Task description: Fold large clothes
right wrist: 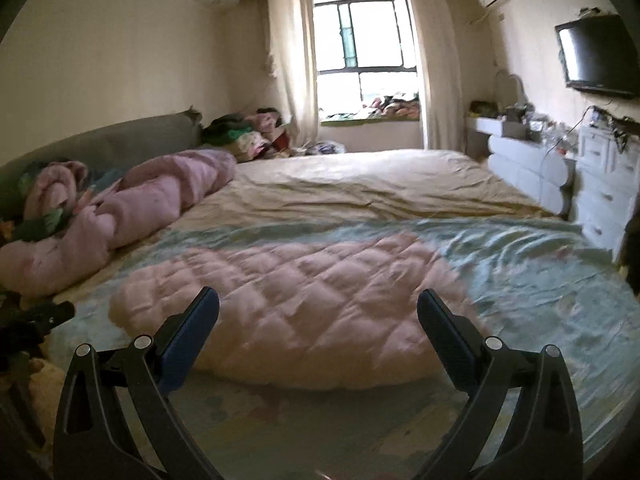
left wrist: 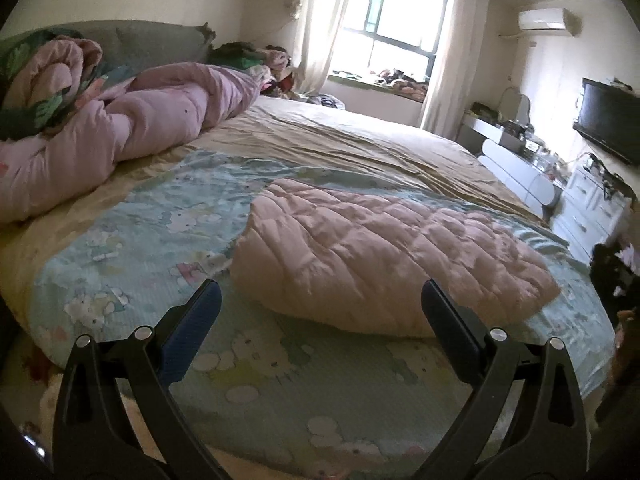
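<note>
A pink quilted garment point(left wrist: 384, 252) lies folded into a compact bundle on the light blue cartoon sheet point(left wrist: 132, 248) near the bed's front edge; it also shows in the right wrist view point(right wrist: 296, 300). My left gripper point(left wrist: 320, 296) is open and empty, just in front of the bundle's near left edge. My right gripper point(right wrist: 318, 304) is open and empty, hovering in front of the bundle's near edge. Part of the left gripper point(right wrist: 40, 320) shows at the left edge of the right wrist view.
A rumpled pink duvet point(left wrist: 132, 136) lies along the grey headboard point(left wrist: 160, 40) at left. Beige bedding point(right wrist: 360, 184) covers the far bed. White drawers point(right wrist: 604, 184), a TV point(right wrist: 592, 56) and a cluttered counter stand at right. Clothes pile by the window point(right wrist: 364, 52).
</note>
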Available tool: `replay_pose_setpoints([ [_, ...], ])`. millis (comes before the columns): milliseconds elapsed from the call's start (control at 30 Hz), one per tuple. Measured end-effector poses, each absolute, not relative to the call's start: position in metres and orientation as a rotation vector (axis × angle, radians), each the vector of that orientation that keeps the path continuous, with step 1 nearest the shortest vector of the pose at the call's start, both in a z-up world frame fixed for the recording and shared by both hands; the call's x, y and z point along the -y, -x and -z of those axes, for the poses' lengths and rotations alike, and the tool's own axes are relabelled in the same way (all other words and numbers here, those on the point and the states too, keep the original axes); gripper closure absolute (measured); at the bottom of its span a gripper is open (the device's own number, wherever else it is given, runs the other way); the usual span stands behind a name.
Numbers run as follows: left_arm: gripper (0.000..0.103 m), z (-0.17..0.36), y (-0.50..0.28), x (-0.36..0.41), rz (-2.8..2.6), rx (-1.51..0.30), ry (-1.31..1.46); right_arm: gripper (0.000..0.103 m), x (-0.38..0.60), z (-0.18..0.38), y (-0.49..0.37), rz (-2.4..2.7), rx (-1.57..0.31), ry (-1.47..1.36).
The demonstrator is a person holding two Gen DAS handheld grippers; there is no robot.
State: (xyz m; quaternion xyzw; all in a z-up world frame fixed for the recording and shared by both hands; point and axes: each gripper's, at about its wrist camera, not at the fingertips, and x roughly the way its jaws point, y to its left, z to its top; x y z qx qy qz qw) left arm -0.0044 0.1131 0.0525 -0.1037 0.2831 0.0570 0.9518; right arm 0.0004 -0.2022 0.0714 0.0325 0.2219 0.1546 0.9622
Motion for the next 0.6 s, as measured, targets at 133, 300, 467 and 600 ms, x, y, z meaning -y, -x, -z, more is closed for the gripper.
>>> replay_pose_setpoints([
  [133,0.009,-0.045,0.02,-0.101,-0.105,-0.572,0.19,0.004,0.189,-0.054,0.013,-0.316,-0.483,-0.068],
  [300,0.009,-0.03,0.027,-0.09,-0.103,-0.597,0.163,0.004,0.175,-0.023,0.027,-0.297,-0.525,-0.04],
  [467,0.009,-0.011,0.023,-0.089,-0.1,-0.648,0.174,0.004,0.164,0.003,0.04,-0.319,-0.588,-0.028],
  [600,0.009,-0.002,0.023,-0.087,-0.114,-0.669,0.162,0.004,0.156,0.01,0.04,-0.335,-0.604,-0.019],
])
